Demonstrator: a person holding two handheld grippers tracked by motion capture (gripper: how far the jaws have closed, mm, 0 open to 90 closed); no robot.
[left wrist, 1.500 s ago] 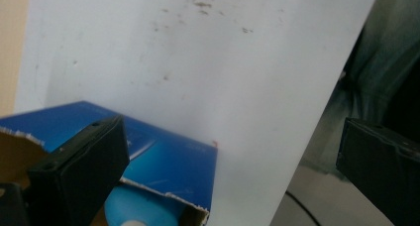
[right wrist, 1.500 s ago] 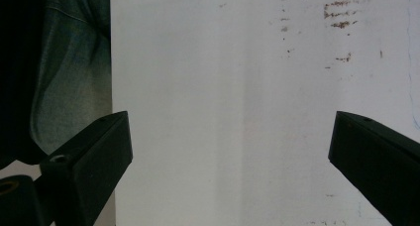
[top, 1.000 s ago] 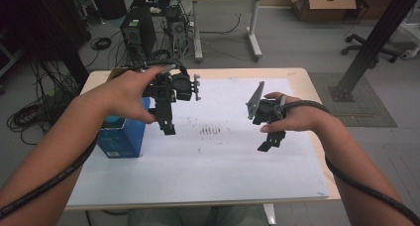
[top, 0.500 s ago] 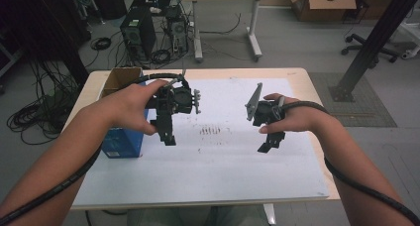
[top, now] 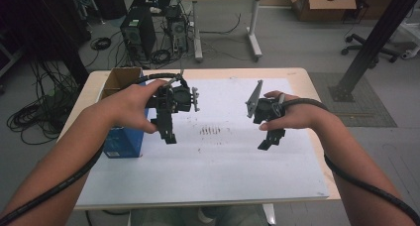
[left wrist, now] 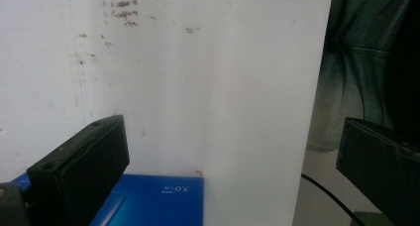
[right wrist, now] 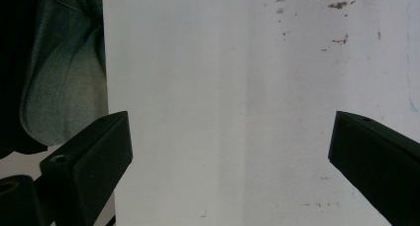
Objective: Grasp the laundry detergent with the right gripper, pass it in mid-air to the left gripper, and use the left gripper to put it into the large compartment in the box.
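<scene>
Nearest the person, the white paper sheet [top: 213, 171] covering the wooden desk [top: 317, 122] lies bare up to its front edge. Farther in, the left claw [top: 170, 137] hangs above the sheet with jaws spread wide, holding nothing, just right of the blue cardboard box [top: 121, 141] at the sheet's left edge. The right claw [top: 267, 141], equally wide and empty, hovers well right of that box, with open sheet between them.

The blue box [left wrist: 148, 201] bears small white print reading "5.0", seen upside down; nothing else is legible.
</scene>
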